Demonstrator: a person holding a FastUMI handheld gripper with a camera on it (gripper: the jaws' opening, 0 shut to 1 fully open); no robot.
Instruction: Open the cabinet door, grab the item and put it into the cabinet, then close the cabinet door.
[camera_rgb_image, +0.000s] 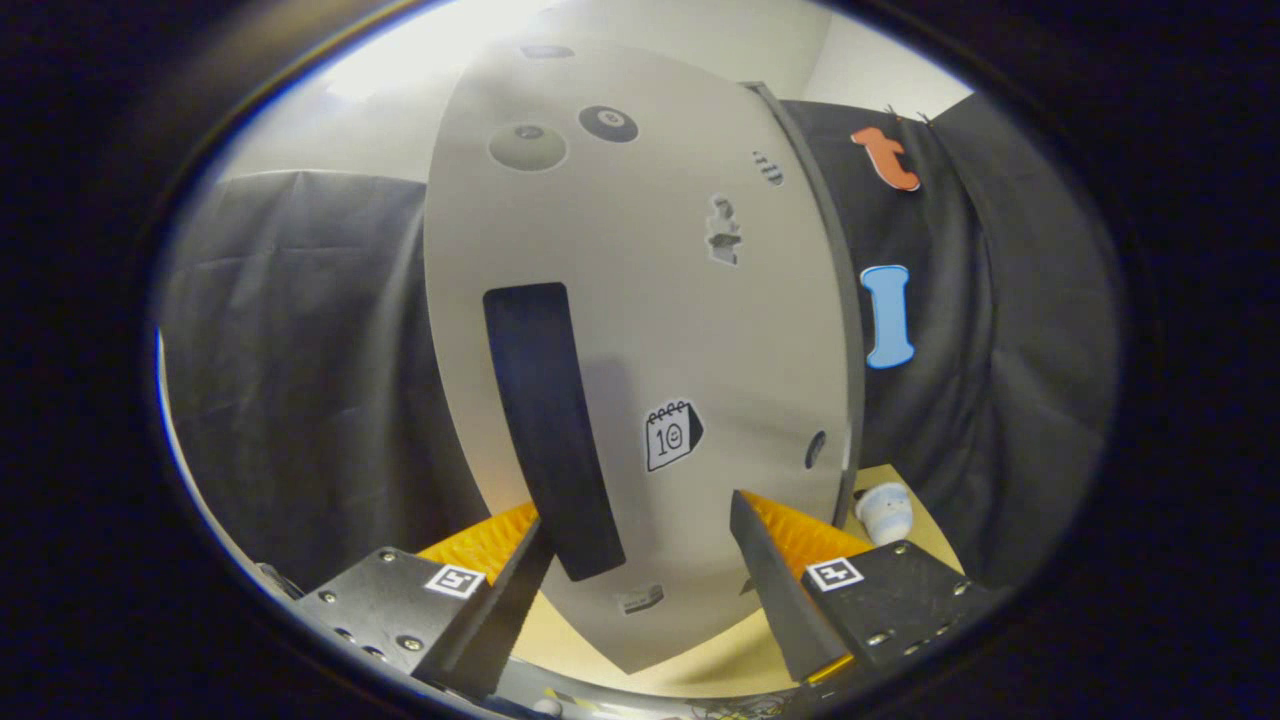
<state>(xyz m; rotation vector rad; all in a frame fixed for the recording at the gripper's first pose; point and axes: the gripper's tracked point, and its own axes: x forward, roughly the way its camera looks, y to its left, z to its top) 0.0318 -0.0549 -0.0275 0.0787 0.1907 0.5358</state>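
**A:** Looking straight along the gripper (640, 560), I see its two fingers spread wide apart, clamped on nothing. The cabinet door (640, 330) fills the space just ahead of them, tilted in this view because the tool is held at a slant.

**B:** Is that dark bar the handle?

**A:** I'd judge so. The handle (548, 425) is a long, dark, matte strip running down the door, and its lower end sits right by the left finger, slightly inside the gap. Whether the finger touches it, I can't tell. Held open like that, the fingers look placed to work the handle, though pulling the door or having just pushed it to would look the same.

**B:** And the door itself?

**A:** Flat, smooth, pale grey panel, dotted with small stickers: a calendar sticker (670, 435) near the middle, round ones higher up. It covers the front, so the inside of the cabinet is hidden.

**B:** Where's the item?

**A:** A small white rounded object (885, 512), soft-looking with faint markings, rests on the tan tabletop (700, 665) beyond the right finger, just beside the door's right edge and outside the cabinet. I take that as the item, though it's small here.
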